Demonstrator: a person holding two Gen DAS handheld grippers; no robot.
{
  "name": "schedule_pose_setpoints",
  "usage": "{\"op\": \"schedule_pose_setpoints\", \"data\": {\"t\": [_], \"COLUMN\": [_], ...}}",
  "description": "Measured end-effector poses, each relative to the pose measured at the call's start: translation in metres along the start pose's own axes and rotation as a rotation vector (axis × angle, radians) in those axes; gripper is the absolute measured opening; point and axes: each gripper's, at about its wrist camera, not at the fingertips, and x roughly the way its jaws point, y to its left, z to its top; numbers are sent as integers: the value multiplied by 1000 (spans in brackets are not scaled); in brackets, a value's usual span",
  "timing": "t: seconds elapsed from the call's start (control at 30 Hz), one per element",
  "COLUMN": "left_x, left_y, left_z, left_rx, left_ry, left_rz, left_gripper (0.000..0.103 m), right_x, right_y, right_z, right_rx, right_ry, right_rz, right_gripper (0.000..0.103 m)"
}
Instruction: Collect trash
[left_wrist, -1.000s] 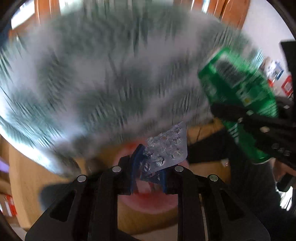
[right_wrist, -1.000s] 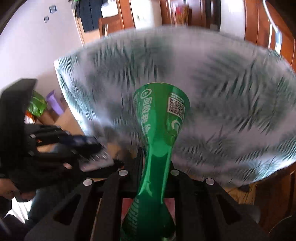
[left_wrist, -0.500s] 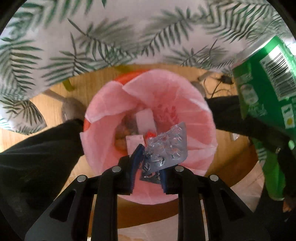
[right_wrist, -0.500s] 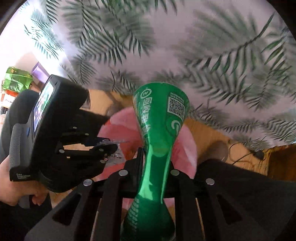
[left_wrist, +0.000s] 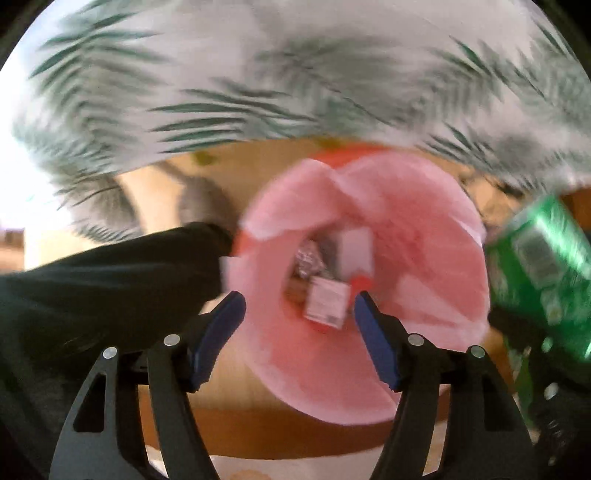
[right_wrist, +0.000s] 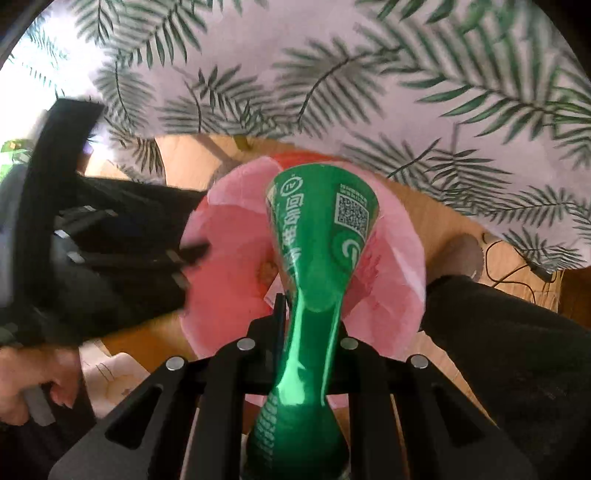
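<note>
One bin (left_wrist: 424, 258), lined with a pink bag (right_wrist: 229, 258), is standing on the wooden floor (right_wrist: 439, 218) just beside the hanging edge of the leaf-print cloth (right_wrist: 332, 74). The left gripper (left_wrist: 299, 306) is hanging over the bin's open mouth, its jaws having just been opening, nothing between them. The right gripper (right_wrist: 314, 314) is clamping one crushed green can (right_wrist: 321, 229) above the bin's rim. Dark trouser legs (right_wrist: 517, 350) are crowding both sides.

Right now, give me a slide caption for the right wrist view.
Right gripper pinches a crushed green can above the pink-lined bin, left gripper alongside.
</note>
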Motion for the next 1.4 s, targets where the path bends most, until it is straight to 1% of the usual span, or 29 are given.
{"op": "schedule_pose_setpoints", "data": {"t": [0.03,0.1,0.17,0.3,0.5,0.6,0.63,0.67,0.7,0.77,0.8,0.87,0.9,0.93,1.03,1.07,1.2,1.27,1.33,1.4], "left_x": [-2,-3,-4,-6,-5,-4,-3,-3,-3,-3,-3,-2,-3,-3,-5,-6,-10,-11,-13,-15], "left_y": [11,25,32,33,27,27,27,27,26,24,22,20,18,17,13,12,9,5,2,-1], "left_z": [1,2,2,4,4,3,3,3,3,2,2,1,1,1,0,0,-1,-1,-2,-2], "left_rx": [-51,-114,-142,-130,-103,-106,-106,-104,-101,-90,-82,-68,-59,-54,-34,-30,-7,5,17,29], "left_ry": [-10,-15,-17,-21,-18,-19,-18,-17,-17,-14,-14,-13,-13,-13,-19,-23,-35,-36,-41,-45], "left_rz": [18,13,10,14,24,25,27,28,29,31,34,38,40,42,44,49,48,44,43,40], "left_gripper": [66,66,66,66,66,66,66,66,66,66,66,68,68,68,71,74,76,83,86,90], "right_x": [5,10,13,19,20,20,18,17,16,13,11,9,8,8,5,4,-4,-9,-16,-19], "right_y": [3,11,17,26,23,21,20,19,19,17,17,15,14,12,7,6,3,0,-1,1], "right_z": [1,1,1,-2,-2,-2,-2,-2,-1,-1,0,1,1,1,0,0,-1,-1,-2,-3], "right_rx": [-11,-35,-47,-74,-55,-45,-44,-43,-42,-39,-36,-28,-26,-21,-10,-9,-9,1,-10,-40], "right_ry": [8,16,22,31,27,23,17,13,8,-7,-12,-20,-22,-23,-24,-27,-49,-62,-82,-87], "right_rz": [0,-6,1,-6,-15,-13,-18,-18,-20,-28,-28,-31,-31,-31,-38,-43,-63,-65,-69,-96], "right_gripper": [12,12,12,13,16,19,23,31,36,61,67,85,90,98,98,98,98,98,98,98]}}
